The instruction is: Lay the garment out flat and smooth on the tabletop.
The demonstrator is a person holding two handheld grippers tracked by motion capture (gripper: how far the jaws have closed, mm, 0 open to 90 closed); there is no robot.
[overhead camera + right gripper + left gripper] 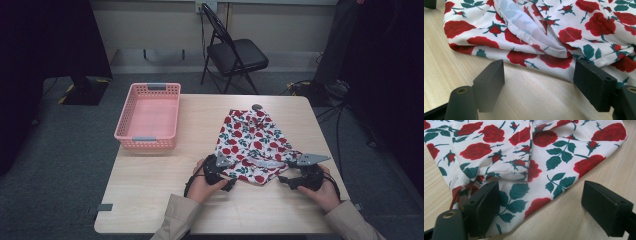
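Note:
A white garment printed with red roses and green leaves (pixel 252 140) lies folded on the wooden table (pixel 150 195), right of centre. My left gripper (pixel 226 174) rests at the garment's near left corner. In the left gripper view it (pixel 541 195) is open, with one jaw on the cloth's edge (pixel 534 167) and the other on bare wood. My right gripper (pixel 292 178) sits at the near right corner. In the right gripper view it (pixel 540 71) is open, its jaws spread before the folded hem (pixel 531 37) and touching no cloth.
An empty pink plastic basket (pixel 148 116) stands at the table's far left. A small grey round object (pixel 257 106) lies at the garment's far end. A black folding chair (pixel 235 52) stands beyond the table. Cables run over the floor at the right.

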